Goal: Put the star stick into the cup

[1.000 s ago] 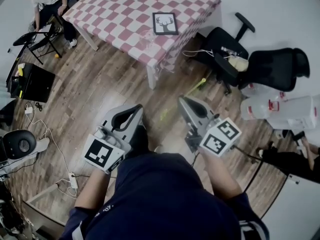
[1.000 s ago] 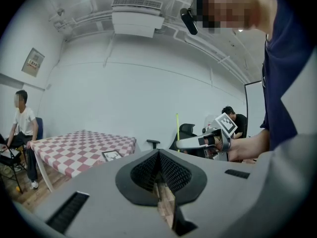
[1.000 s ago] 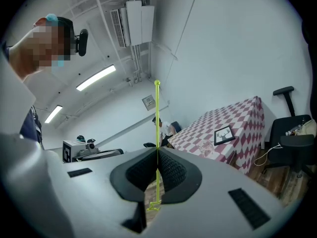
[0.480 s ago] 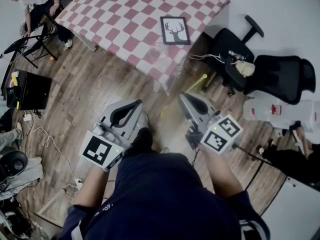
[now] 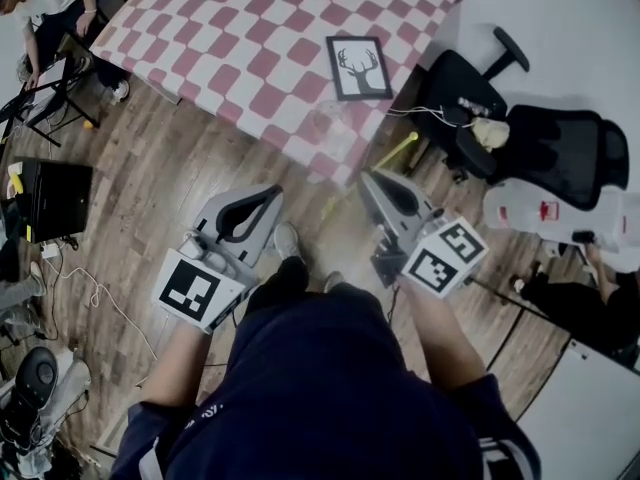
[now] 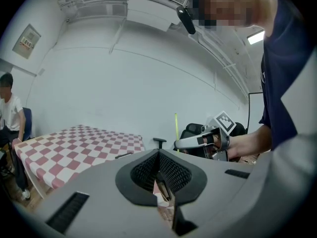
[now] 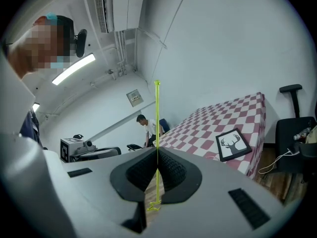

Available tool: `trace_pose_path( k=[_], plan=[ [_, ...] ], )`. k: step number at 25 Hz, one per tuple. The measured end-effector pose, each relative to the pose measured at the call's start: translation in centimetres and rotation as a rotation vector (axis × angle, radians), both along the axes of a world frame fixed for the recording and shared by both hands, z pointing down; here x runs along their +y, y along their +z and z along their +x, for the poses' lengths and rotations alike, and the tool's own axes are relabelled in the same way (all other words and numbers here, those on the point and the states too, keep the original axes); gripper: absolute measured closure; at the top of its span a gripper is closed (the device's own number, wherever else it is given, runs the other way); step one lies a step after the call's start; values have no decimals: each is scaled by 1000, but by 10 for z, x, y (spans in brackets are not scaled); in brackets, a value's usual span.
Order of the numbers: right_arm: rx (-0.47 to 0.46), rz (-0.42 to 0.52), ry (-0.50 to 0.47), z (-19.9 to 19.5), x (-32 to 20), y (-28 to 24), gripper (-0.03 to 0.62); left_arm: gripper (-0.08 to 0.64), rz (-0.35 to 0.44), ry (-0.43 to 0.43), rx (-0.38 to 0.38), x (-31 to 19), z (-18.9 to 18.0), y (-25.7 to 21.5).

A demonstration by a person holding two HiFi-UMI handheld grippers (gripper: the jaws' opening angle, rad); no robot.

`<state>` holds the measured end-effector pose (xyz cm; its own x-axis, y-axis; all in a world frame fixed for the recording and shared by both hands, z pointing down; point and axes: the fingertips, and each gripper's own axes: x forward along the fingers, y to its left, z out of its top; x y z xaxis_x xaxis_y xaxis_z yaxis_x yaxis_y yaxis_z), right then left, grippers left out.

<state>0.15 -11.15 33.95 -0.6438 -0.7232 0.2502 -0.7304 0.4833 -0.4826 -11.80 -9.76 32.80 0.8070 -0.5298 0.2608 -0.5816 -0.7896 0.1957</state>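
Note:
A thin yellow-green star stick [image 7: 157, 118] stands upright between the pads of my right gripper [image 7: 157, 155], which is shut on it. Its star end [image 7: 154, 206] hangs just behind the pads. In the head view the stick [image 5: 398, 151] slants past the right gripper [image 5: 368, 176] toward the table's corner. A faint clear cup [image 5: 328, 120] stands near the edge of the red-and-white checked table [image 5: 250, 48]. My left gripper [image 5: 272, 194] is level with the right one, over the wooden floor. Its jaws [image 6: 158, 155] are shut with nothing in them.
A framed deer picture [image 5: 360, 68] lies on the table near the cup. Two black office chairs [image 5: 460, 98] [image 5: 560, 148] stand to the right. A seated person [image 5: 40, 8] is at the far left, with a black box [image 5: 55, 198] and cables on the floor.
The table and the deer picture have come closer to the grippers and shifted right in the head view. Both grippers keep the same pose, and the stick stays in the right one.

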Motion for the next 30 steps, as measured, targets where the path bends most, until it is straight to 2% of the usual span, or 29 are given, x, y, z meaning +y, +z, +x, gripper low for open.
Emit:
trace_pose_path(
  k=[8,15,30],
  plan=[
    [18,-8,34,0,-33,9,573,531,-41,22,-1,-18,-6,17],
    [17,-22,48,13,-65,28,574,531,-63,6,-27,-34,-4,30],
    [48,-4,-29,33,-143,57,574,531,-118,-91,-84,-62,15,52]
  ],
)
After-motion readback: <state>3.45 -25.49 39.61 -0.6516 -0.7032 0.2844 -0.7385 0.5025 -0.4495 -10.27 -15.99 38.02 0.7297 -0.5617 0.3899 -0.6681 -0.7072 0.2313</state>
